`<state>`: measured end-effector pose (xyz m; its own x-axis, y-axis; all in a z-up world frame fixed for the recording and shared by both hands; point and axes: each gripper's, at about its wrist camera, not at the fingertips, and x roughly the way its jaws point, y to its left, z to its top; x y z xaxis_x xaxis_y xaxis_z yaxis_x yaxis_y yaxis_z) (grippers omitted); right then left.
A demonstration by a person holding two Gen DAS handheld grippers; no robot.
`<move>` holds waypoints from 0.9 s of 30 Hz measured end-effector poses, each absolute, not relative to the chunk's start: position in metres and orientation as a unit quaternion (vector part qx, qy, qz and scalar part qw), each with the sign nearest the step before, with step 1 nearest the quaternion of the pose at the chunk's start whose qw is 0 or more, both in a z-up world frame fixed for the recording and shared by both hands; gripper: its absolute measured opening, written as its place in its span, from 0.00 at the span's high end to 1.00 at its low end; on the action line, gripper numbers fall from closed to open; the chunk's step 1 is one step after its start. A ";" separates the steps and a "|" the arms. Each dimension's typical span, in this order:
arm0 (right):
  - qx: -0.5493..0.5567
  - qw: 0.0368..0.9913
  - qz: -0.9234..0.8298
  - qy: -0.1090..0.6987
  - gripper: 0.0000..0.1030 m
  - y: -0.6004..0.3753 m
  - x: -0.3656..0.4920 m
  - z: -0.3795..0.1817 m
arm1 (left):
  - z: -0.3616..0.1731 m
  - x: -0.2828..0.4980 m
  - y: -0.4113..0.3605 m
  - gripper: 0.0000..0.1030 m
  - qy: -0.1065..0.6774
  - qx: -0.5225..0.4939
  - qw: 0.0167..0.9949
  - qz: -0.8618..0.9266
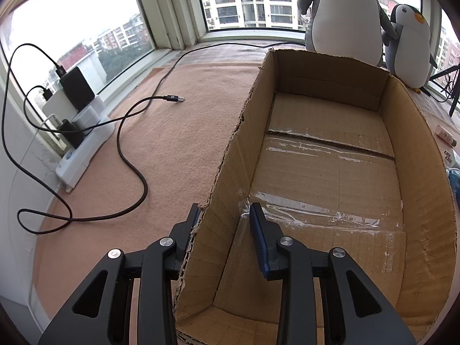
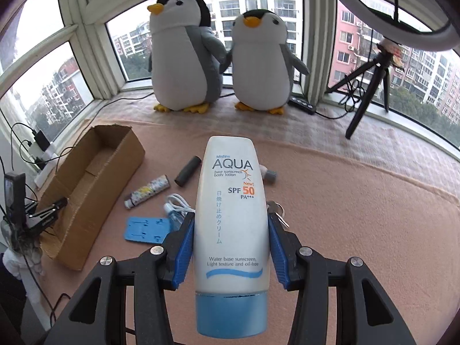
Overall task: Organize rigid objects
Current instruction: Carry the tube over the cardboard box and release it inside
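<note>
- Cardboard box, brown, open-topped with torn edges [image 1: 330, 149], holds nothing yet in the left wrist view, only tape on its floor, so I judge the sorting barely begun
- white sunscreen tube with blue cap [image 2: 231, 230] is up off the peach blanket [image 2: 359, 215], clamped across its body by the right gripper [image 2: 231, 247]; cap end toward the camera, tail end pointing away at the two plush penguins [image 2: 218, 66]
- right tongs part-closed to the width of the tube, blue pads touching both its sides
- left to go on the blanket beside the box: patterned small tube [image 2: 146, 191], dark grey cylinder [image 2: 187, 171], blue flat plastic plate [image 2: 146, 228], white coiled cable [image 2: 179, 204], keys [image 2: 277, 212], small grey-capped item [image 2: 268, 175] mostly hidden behind the tube
- left gripper [image 1: 224, 224] straddles the near left wall of the box, one finger outside, one inside; jaws wide, a gap shows by the inner pad, so it looks like loose bracing, not a pinch
- right gripper is level, well right of the box; next step is probably carrying the tube over to it
- black cable [image 1: 129, 149] and white power strip [image 1: 83, 149] lie left of the box, not part of the job
</note>
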<state>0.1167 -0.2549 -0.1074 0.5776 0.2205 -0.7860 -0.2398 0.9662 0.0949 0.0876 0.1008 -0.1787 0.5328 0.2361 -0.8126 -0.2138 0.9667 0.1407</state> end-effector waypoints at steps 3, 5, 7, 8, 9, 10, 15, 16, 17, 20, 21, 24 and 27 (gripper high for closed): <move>-0.009 0.887 0.160 0.433 0.57 -0.224 0.121 -0.093 | -0.179 0.088 0.101 0.70 0.465 0.010 0.876 0.127; -0.006 0.885 0.179 0.430 0.57 -0.203 0.125 -0.086 | -0.179 0.088 0.101 0.70 0.465 0.009 0.876 0.126; -0.008 0.883 0.198 0.426 0.57 -0.180 0.128 -0.080 | -0.180 0.088 0.102 0.70 0.464 0.008 0.877 0.125; -0.009 0.881 0.206 0.425 0.57 -0.168 0.130 -0.078 | -0.180 0.088 0.102 0.71 0.464 0.007 0.877 0.124; -0.009 0.880 0.215 0.424 0.57 -0.156 0.131 -0.076 | -0.180 0.088 0.102 0.71 0.464 0.007 0.877 0.124; -0.009 0.877 0.224 0.424 0.57 -0.144 0.132 -0.075 | -0.180 0.088 0.102 0.71 0.464 0.006 0.877 0.124; -0.015 0.865 0.259 0.430 0.57 -0.087 0.138 -0.079 | -0.180 0.089 0.102 0.71 0.463 0.005 0.878 0.123; -0.015 0.861 0.264 0.434 0.57 -0.077 0.138 -0.082 | -0.180 0.088 0.102 0.71 0.463 0.005 0.878 0.123; -0.014 0.857 0.269 0.439 0.57 -0.068 0.140 -0.086 | -0.180 0.089 0.102 0.71 0.463 0.005 0.878 0.123; -0.010 0.845 0.282 0.455 0.57 -0.043 0.142 -0.098 | -0.180 0.089 0.102 0.71 0.463 0.005 0.878 0.123; -0.010 0.842 0.285 0.459 0.57 -0.037 0.143 -0.102 | -0.180 0.088 0.102 0.71 0.463 0.005 0.878 0.123; -0.004 0.834 0.289 0.470 0.57 -0.023 0.145 -0.113 | -0.180 0.088 0.102 0.71 0.463 0.004 0.878 0.123; 0.004 0.828 0.289 0.480 0.57 -0.016 0.148 -0.123 | -0.180 0.089 0.102 0.71 0.463 0.004 0.878 0.123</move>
